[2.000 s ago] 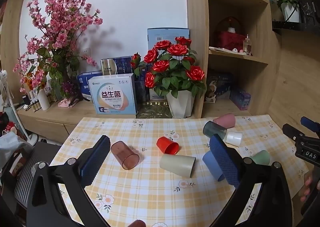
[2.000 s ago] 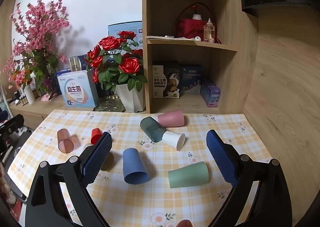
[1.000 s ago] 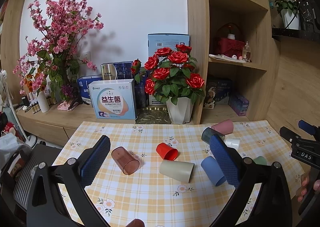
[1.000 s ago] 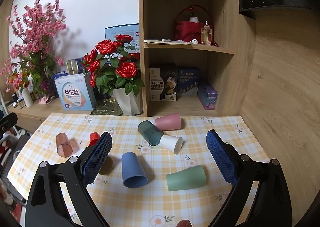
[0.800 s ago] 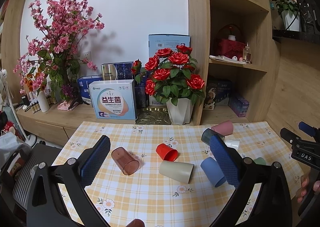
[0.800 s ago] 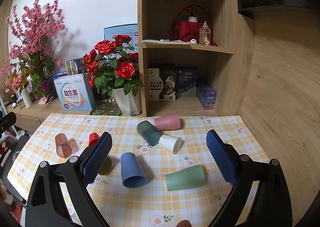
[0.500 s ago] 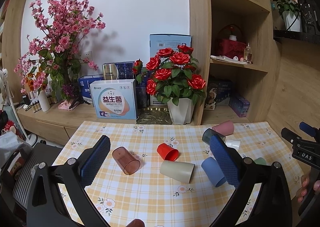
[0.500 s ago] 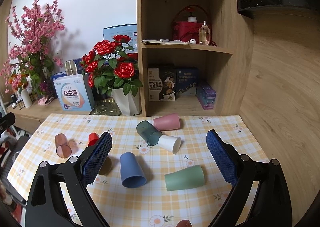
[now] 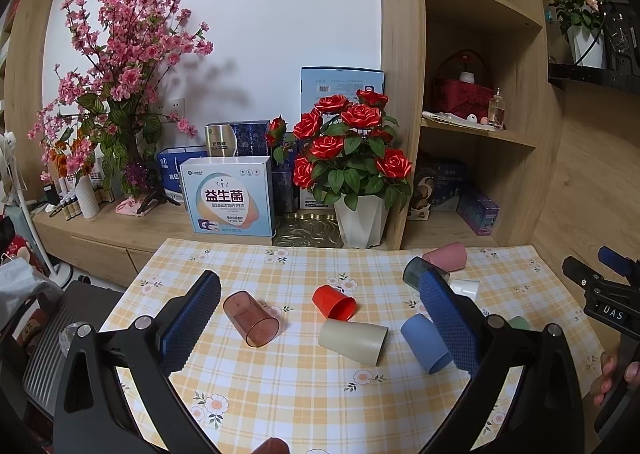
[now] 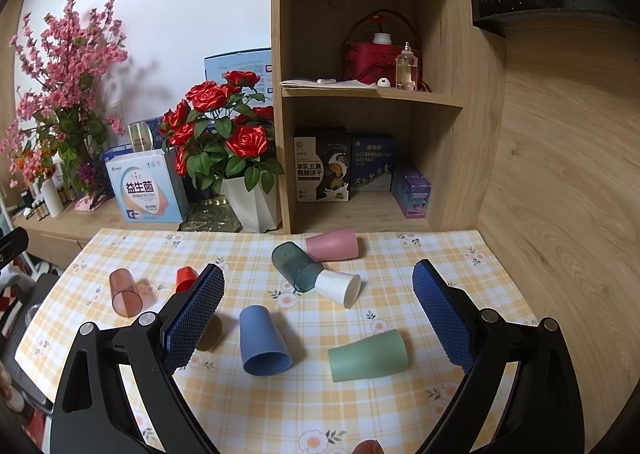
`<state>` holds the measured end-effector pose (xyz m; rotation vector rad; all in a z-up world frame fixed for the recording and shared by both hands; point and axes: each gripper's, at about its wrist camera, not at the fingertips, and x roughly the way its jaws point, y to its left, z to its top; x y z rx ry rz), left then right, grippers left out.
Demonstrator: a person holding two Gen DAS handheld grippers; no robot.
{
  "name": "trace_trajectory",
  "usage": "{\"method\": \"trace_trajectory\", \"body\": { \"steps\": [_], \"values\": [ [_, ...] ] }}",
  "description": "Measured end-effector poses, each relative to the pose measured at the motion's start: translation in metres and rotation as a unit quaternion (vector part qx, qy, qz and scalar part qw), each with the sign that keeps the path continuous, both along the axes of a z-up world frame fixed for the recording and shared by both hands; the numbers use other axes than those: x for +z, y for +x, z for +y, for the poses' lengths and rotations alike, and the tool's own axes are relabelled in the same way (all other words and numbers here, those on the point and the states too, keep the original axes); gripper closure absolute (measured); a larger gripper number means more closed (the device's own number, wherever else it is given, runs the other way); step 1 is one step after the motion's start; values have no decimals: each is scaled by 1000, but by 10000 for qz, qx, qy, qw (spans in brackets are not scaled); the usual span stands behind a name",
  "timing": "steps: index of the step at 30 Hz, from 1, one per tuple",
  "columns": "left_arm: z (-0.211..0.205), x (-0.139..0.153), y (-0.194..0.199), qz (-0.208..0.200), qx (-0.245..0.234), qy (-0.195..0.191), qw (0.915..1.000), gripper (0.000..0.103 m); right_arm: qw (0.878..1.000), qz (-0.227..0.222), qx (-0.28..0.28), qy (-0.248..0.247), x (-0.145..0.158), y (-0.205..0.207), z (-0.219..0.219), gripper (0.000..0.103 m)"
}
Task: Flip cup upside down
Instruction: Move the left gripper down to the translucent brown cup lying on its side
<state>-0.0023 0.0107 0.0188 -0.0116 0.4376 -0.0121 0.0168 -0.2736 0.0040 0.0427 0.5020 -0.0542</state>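
Both grippers are just hanging above the near edge of the table (image 10: 460, 250) right now, wide open, nothing in either one. The left gripper (image 9: 320, 306) has its blue pads spread with a bunch of cups lying between them further back, and the right gripper (image 10: 318, 294) is the same story, fingers spread and holding nothing.

All the cups I can see are lying on their sides on the yellow checked tablecloth. From the right camera: a blue cup (image 10: 262, 342) sits just in front of the gripper, mouth toward us, and a green cup (image 10: 368, 355) is beside it to the right. Further back there's a dark teal see-through cup (image 10: 296, 265) touching a white cup (image 10: 338, 287), with a pink cup (image 10: 332, 243) right behind them near the shelf. Off to the left is a brownish clear cup (image 10: 125, 293), and a red cup (image 10: 187, 278) peeks out behind the left finger pad.

The left camera also shows a beige cup (image 9: 354, 340) lying just in front of the red one, near the blue cup.

Behind the table there's a pot of red roses (image 9: 352, 158), a white and blue box (image 9: 230, 196) and a tall pink blossom bunch (image 9: 116, 66).
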Motion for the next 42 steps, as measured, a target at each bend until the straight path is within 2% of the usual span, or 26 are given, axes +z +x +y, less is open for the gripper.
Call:
{"method": "trace_trajectory", "body": {
  "steps": [23, 29, 31, 33, 35, 39, 42],
  "values": [
    [14, -3, 9, 230, 16, -312, 9992, 6, 9996, 163, 6, 219, -5, 9, -4, 11],
    [30, -26, 26, 677, 143, -419, 9967, 6, 9978, 391, -30, 536, -20, 21, -14, 11],
    [39, -36, 32, 815, 233, -398, 9956, 12, 9979, 433, -83, 480, -27, 24, -16, 11],
    [49, -50, 40, 1045, 275, -368, 9935, 31, 9980, 467, -113, 411, -33, 28, -18, 11],
    [64, -68, 49, 1375, 346, -519, 9885, 37, 9978, 504, -155, 402, -38, 32, -22, 11],
    [94, -92, 62, 1752, 494, -1007, 9781, 44, 9966, 587, -195, 540, -49, 41, -30, 11],
    [119, -110, 75, 2005, 583, -1688, 9633, 44, 9947, 759, -135, 678, -60, 48, -33, 11]
  ]
}}
